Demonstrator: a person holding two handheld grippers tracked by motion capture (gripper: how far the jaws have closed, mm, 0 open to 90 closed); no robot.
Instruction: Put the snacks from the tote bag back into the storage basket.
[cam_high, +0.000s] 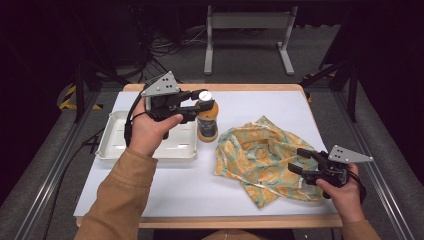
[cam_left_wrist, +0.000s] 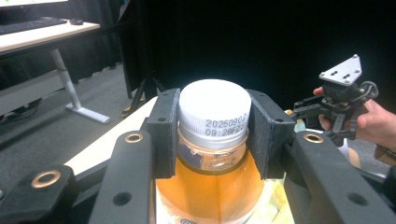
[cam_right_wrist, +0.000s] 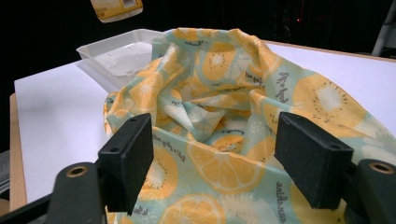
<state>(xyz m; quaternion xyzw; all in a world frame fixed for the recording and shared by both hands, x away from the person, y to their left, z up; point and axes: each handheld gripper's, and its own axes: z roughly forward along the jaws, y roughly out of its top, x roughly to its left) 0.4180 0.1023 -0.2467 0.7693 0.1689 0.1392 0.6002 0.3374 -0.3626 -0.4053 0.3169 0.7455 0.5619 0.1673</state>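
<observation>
A bottle (cam_high: 207, 124) of orange drink with a white cap (cam_left_wrist: 213, 109) is held at its neck by my left gripper (cam_high: 202, 103), whose pads press on both sides of the cap. In the right gripper view the bottle's base (cam_right_wrist: 116, 8) hangs clear above the table, near the tray. A crumpled cloth (cam_high: 256, 150) printed with citrus slices lies right of centre. My right gripper (cam_high: 298, 161) is low at the cloth's right edge, jaws open; the cloth (cam_right_wrist: 219, 93) lies between and beyond them, untouched by the pads. Farther off in the left gripper view, the right gripper (cam_left_wrist: 303, 109) stands open.
A shallow white tray (cam_high: 112, 132) lies at the left of the white table top (cam_high: 190, 185), just left of the bottle; its corner (cam_right_wrist: 121, 56) lies beyond the cloth. A metal stand (cam_high: 247, 22) is on the floor past the far edge.
</observation>
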